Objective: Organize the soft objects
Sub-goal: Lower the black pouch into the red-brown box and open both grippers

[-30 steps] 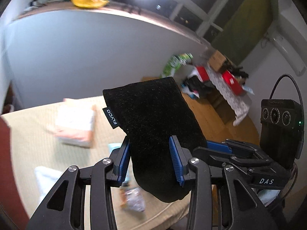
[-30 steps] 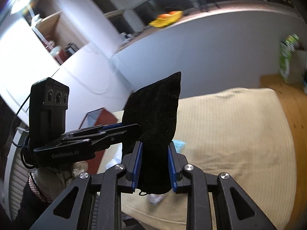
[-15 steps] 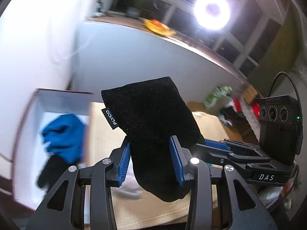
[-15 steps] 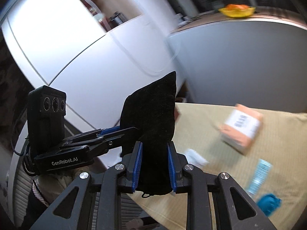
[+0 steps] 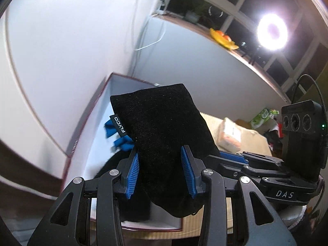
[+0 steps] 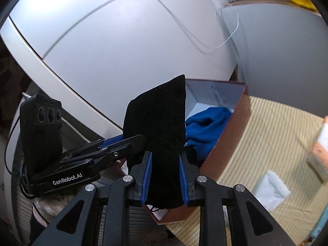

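Note:
A black velvet pouch (image 5: 164, 135) with a small FLYCO tag is held in the air by both grippers. My left gripper (image 5: 161, 169) is shut on its lower part, and my right gripper (image 6: 165, 176) is shut on the same pouch (image 6: 157, 127) from the other side. The pouch hangs over a red-brown box (image 6: 235, 131) with a white inside (image 5: 98, 123). A blue cloth (image 6: 207, 127) lies in the box, with a dark soft item (image 5: 116, 162) beside it, mostly hidden by the pouch.
The box stands on a beige striped cloth surface (image 6: 276, 139) against a white wall. An orange-and-white package (image 5: 229, 133) and a white packet (image 6: 270, 188) lie on the cloth. A white cable (image 6: 205, 41) hangs on the wall.
Both grippers, still holding the pouch, have swung left from over the beige surface to over the open box. The blue cloth now sits right behind the pouch.

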